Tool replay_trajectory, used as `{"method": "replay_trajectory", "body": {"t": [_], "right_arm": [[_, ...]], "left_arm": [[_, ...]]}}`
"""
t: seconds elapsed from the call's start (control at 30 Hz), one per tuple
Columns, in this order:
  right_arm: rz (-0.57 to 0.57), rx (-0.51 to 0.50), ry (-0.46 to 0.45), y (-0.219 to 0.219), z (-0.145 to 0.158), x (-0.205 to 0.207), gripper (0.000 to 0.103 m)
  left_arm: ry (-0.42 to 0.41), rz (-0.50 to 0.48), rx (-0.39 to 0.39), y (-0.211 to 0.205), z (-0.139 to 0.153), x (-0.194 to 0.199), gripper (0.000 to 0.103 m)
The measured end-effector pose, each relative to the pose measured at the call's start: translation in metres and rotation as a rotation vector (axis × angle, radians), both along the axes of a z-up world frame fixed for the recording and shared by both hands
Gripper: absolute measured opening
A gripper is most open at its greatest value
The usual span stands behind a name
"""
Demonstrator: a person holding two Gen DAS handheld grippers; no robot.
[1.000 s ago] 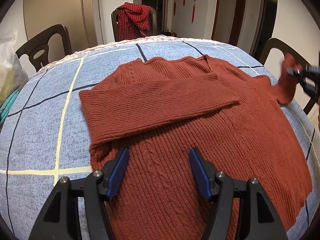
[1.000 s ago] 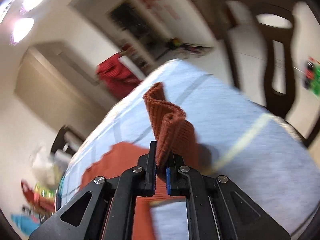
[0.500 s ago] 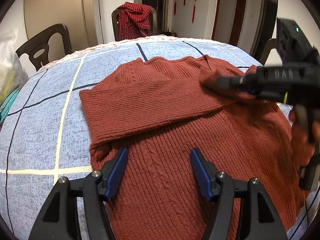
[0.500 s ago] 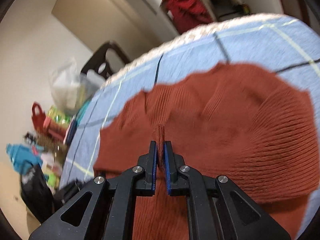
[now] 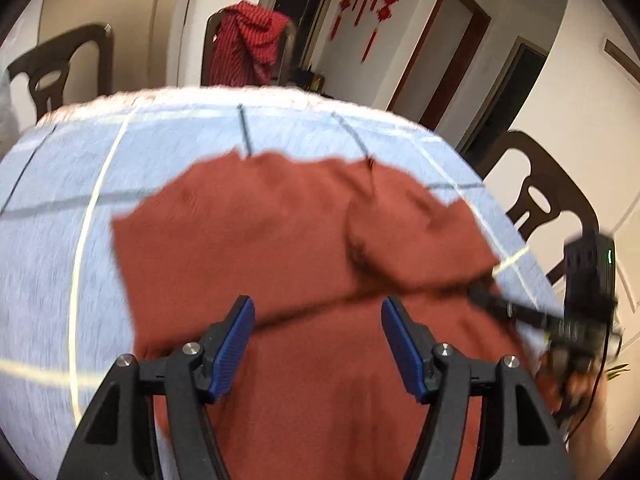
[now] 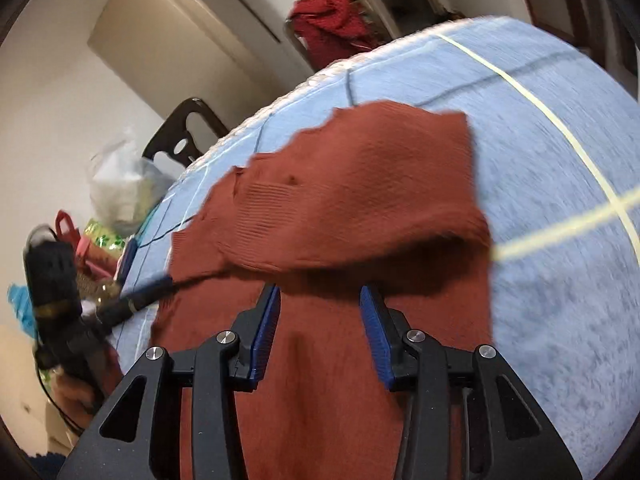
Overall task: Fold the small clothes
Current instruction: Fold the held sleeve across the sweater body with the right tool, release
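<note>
- The right gripper (image 6: 318, 320), clamped on the sleeve cuff a second ago, now stands released with nothing between its blue pads.
- That sleeve lies across the rust-red ribbed knit sweater (image 5: 320, 240), just ahead of both tongs on the blue checked tablecloth (image 5: 52, 200).
- The left gripper (image 5: 316, 344) hangs open above the hem, empty.
- Both sleeves look folded in; judging by that, the body fold is next.

left gripper (image 5: 316, 344): black angular frame with triangular cut-outs, silver round screw heads, ribbed blue pads (image 5: 234, 346) on both fingers. right gripper (image 6: 318, 334): same black frame, silver screws, blue ribbed pads (image 6: 266, 332). its black housing carries a green indicator light, thin dark cables below; bare skin visible, blurred.
</note>
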State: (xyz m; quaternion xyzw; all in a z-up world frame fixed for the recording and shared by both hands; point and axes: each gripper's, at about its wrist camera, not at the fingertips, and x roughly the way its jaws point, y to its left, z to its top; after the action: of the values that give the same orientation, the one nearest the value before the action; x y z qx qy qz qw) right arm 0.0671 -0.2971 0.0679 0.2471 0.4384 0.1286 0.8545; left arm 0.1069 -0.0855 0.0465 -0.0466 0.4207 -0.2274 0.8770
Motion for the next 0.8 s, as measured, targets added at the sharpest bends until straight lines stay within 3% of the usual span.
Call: {"method": "replay_trajectory", "body": {"t": [0.07,0.13,0.23,0.3,0.33,0.4,0.47,0.6,0.8], "right_arm": [[-0.020,0.004,-0.008,-0.005,0.002,-0.003,0.042],[-0.033,-0.018,-0.014,-0.006,0.004,-0.004,0.042],[-0.043,-0.014,-0.007,-0.009,0.001,-0.003,0.042],[-0.046,-0.006,-0.011,-0.011,0.000,-0.004,0.042],[-0.046,-0.005,-0.011,-0.012,0.000,-0.004,0.042],[-0.046,-0.005,-0.009,-0.013,0.001,-0.003,0.042],[-0.063,-0.008,-0.016,-0.015,0.002,-0.002,0.042],[-0.112,0.010,-0.020,-0.026,0.003,0.001,0.042],[-0.203,0.012,-0.046,-0.044,0.008,-0.004,0.042]], "left_arm": [[-0.003,-0.031,-0.009,-0.015,0.003,0.017,0.068],[0.058,-0.048,-0.032,-0.029,-0.006,0.042,0.065],[0.130,-0.039,-0.011,-0.047,-0.025,0.072,0.048],[0.114,-0.038,-0.033,-0.052,-0.026,0.078,0.045],[0.133,-0.048,-0.051,-0.053,-0.026,0.081,0.032],[0.170,-0.068,-0.096,-0.057,-0.028,0.085,0.025],[0.151,-0.087,-0.104,-0.059,-0.024,0.084,0.011],[0.115,-0.105,-0.142,-0.055,-0.017,0.079,0.006],[0.045,0.000,-0.172,-0.028,-0.015,0.071,0.006]]}}
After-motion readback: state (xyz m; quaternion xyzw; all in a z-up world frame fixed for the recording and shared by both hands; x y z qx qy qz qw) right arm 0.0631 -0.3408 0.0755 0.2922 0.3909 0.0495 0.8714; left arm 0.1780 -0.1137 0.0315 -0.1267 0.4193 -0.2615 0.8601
